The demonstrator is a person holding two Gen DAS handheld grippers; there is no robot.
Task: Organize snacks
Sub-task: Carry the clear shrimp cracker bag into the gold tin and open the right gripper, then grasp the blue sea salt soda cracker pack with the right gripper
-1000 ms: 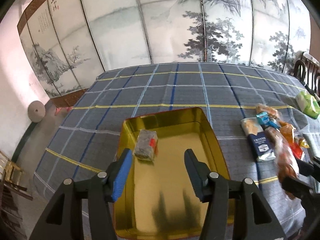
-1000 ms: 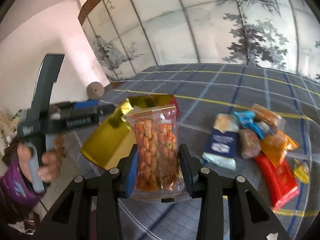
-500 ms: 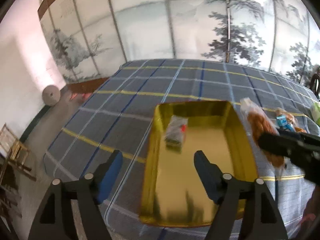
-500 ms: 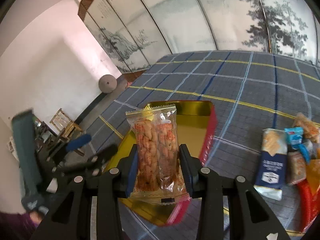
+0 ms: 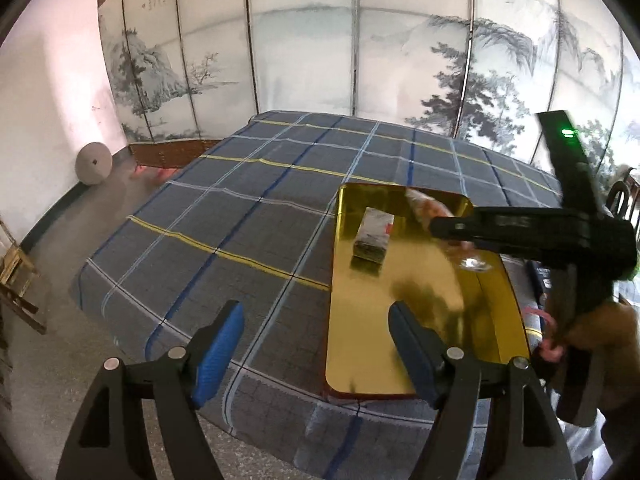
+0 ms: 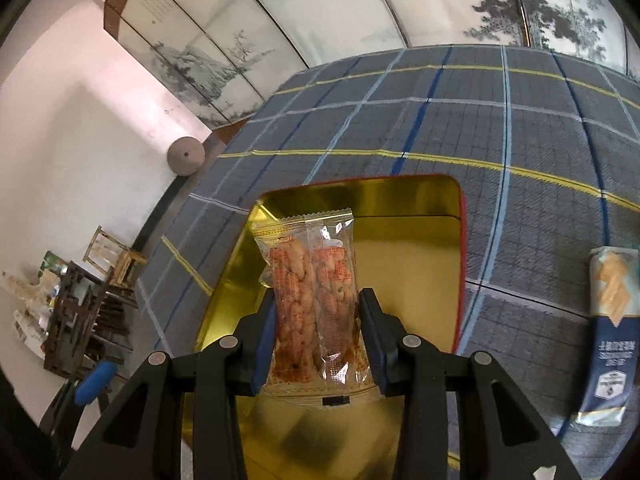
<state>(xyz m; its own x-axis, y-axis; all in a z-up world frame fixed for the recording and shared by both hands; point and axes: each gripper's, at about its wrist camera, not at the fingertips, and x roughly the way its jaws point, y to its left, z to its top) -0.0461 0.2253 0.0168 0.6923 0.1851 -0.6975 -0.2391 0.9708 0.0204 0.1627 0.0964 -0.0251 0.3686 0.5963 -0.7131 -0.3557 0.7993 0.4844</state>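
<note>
Right gripper (image 6: 318, 316) is clamping clear peanut snack packet (image 6: 314, 280) over shiny gold rectangular tin tray (image 6: 416, 240); left gripper (image 5: 316, 344), jaws apart, is hovering empty near tray's left edge.

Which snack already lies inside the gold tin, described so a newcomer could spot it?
On the plaid tablecloth sits an open gold tin. Toward its far end lies one small grey-white wrapped bar with a red mark. The only other snack over the tin, a clear peanut packet, is clamped in the right gripper.
</note>
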